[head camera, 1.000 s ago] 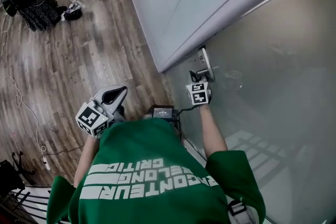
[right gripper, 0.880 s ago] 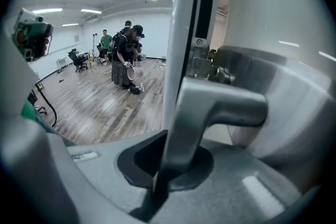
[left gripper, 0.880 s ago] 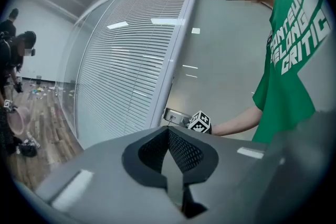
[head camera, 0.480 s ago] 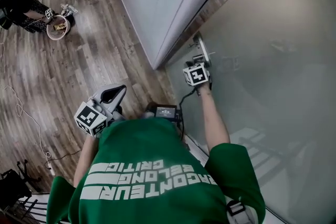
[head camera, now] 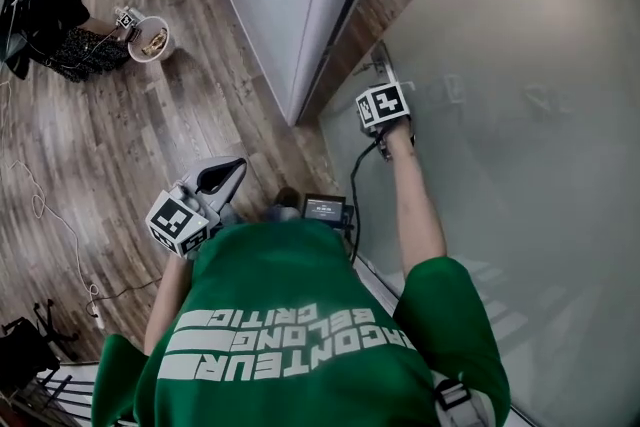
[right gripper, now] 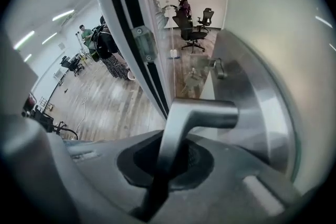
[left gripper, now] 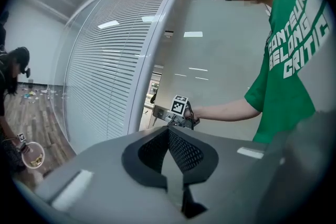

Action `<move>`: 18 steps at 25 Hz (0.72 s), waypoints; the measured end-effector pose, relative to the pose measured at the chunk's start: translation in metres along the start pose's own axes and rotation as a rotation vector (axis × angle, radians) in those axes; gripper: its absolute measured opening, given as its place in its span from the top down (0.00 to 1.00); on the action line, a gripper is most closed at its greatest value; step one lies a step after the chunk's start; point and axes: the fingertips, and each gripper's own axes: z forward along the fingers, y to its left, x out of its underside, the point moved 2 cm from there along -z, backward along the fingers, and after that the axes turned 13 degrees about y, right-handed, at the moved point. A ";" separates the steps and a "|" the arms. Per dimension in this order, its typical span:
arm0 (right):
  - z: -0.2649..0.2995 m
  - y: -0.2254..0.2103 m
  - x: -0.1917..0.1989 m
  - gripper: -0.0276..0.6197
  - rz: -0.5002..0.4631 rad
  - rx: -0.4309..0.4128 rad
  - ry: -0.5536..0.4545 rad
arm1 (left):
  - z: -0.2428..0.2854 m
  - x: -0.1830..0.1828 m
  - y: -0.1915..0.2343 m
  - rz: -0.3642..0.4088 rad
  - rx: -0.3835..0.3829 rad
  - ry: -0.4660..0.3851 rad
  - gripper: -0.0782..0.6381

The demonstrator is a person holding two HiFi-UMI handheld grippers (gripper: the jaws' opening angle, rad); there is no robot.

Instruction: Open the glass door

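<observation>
Frosted glass door (head camera: 520, 115): at right, ajar | right tool (right gripper: 168, 161): clenched on brushed-steel lever handle (right gripper: 197, 113), the firm hold | left tool (left gripper: 170, 165): closed, empty | door likely heavy, stiff; glass fragile

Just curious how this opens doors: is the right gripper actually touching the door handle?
Touching. The right gripper view shows the right gripper clamped shut on the door handle.

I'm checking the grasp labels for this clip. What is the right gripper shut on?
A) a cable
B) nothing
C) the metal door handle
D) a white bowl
C: in the right gripper view, the metal door handle sits clamped between the closed jaws of the right gripper.
</observation>
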 end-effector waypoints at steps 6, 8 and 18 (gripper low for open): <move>0.002 -0.021 -0.003 0.97 0.028 0.012 -0.003 | 0.016 0.007 -0.021 0.002 0.025 -0.003 0.87; 0.000 -0.025 -0.002 0.97 0.037 0.022 -0.002 | 0.016 0.007 -0.026 0.017 0.041 -0.009 0.87; 0.009 -0.069 -0.004 0.97 0.096 0.027 -0.013 | 0.061 -0.006 -0.035 0.063 0.160 0.025 0.87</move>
